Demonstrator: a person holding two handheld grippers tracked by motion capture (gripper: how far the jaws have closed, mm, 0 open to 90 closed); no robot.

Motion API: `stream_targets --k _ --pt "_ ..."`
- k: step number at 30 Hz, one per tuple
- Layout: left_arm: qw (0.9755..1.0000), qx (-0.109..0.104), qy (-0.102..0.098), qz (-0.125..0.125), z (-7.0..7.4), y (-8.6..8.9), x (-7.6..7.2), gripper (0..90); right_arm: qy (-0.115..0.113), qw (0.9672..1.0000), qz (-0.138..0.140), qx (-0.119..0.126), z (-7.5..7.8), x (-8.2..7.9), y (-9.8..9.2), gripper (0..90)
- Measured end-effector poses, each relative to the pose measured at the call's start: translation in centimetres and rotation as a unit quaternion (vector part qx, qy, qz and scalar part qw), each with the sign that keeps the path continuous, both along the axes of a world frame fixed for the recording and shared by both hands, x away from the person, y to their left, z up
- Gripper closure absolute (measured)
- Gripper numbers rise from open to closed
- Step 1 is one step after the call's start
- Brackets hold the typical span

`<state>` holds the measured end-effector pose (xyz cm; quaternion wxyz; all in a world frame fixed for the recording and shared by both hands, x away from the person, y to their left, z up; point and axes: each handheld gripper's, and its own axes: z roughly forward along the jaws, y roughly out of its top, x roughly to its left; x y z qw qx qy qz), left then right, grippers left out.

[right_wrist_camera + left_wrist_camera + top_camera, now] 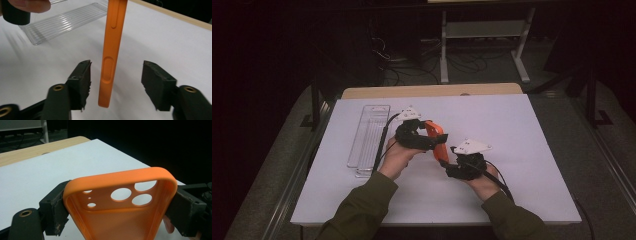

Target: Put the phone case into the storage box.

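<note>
An orange phone case [438, 143] hangs above the white tabletop [522, 130] at mid-table. My left gripper [431, 140] is shut on it. In the left gripper view both pads [53, 207] press the case's [120, 202] long sides, its camera cutouts facing away from me. My right gripper [448, 161] sits just right of it, open. In the right gripper view the case [112, 50] stands edge-on between the jaws of that gripper [119, 83], with a gap to each pad [82, 80].
A clear ribbed plastic tray [369, 140] lies at the left of the tabletop, also in the right gripper view [65, 22]. A wooden strip [432, 91] runs along the far edge. Beyond it are a dark floor, cables and a metal stand [484, 30].
</note>
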<state>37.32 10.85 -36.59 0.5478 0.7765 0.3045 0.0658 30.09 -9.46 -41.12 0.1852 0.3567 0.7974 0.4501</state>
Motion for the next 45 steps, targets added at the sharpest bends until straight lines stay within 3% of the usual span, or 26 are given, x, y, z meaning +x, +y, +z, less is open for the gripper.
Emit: stream_targets --k 9,12,20,31,39,45 --pt "0.9999 0.007 -0.003 -0.007 0.0 0.0 0.0 15.8 0.025 0.9996 0.014 -0.006 -0.1 0.5 -0.6 27.6" --pt "1.0 0.006 -0.003 -0.005 0.0 0.1 0.0 15.7 0.023 0.9996 0.012 -0.005 -0.2 0.7 -0.9 23.1" --pt "1.0 0.005 -0.003 -0.001 0.2 0.5 0.1 15.7 0.024 0.9993 0.026 -0.01 -0.1 1.2 -2.0 0.9" --pt "1.0 -0.003 -0.004 0.004 0.5 0.8 0.1 15.7 0.023 0.9994 0.021 -0.013 0.0 1.1 -3.5 0.2" --pt "1.0 -0.004 -0.007 0.002 0.8 1.0 0.1 15.7 0.009 0.9996 0.01 -0.023 -0.2 0.3 -5.1 0.2" --pt "0.9999 -0.004 -0.009 0.001 0.9 1.0 0.1 15.7 0.012 0.9999 0.0 -0.01 -0.5 -0.5 -6.2 0.2"
